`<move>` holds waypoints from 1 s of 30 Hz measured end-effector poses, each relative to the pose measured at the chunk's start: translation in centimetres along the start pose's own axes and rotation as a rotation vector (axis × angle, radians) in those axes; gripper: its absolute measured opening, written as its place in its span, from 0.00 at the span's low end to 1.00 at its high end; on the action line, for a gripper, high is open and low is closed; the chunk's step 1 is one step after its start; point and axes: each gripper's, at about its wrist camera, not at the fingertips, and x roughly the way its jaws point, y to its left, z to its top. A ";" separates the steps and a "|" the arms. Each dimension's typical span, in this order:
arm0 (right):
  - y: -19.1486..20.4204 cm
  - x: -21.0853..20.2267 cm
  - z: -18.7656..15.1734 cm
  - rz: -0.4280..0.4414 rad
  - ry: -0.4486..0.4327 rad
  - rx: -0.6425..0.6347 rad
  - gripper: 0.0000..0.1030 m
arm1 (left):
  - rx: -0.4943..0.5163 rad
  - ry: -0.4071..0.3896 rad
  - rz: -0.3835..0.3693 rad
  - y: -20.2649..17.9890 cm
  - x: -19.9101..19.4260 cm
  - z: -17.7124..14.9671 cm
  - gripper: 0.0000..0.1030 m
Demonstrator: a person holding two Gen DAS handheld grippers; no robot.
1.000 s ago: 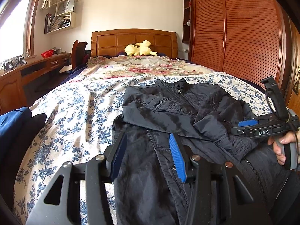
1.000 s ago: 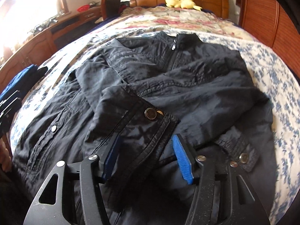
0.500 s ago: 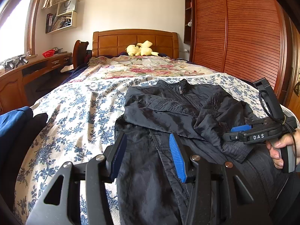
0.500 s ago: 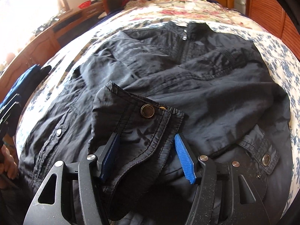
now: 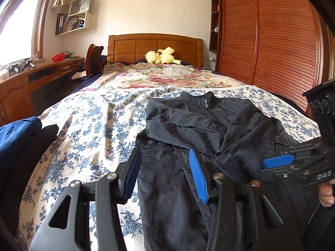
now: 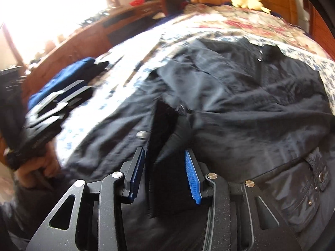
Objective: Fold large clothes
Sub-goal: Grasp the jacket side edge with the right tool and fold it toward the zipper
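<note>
Two right gripper (image 6: 165, 173) jaws flank jacket cuff (image 6: 167, 146).
</note>
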 end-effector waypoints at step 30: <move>-5.2 -0.8 -4.2 -0.187 -0.049 -0.014 0.41 | 0.052 0.057 -0.060 -1.8 -1.0 -1.7 0.45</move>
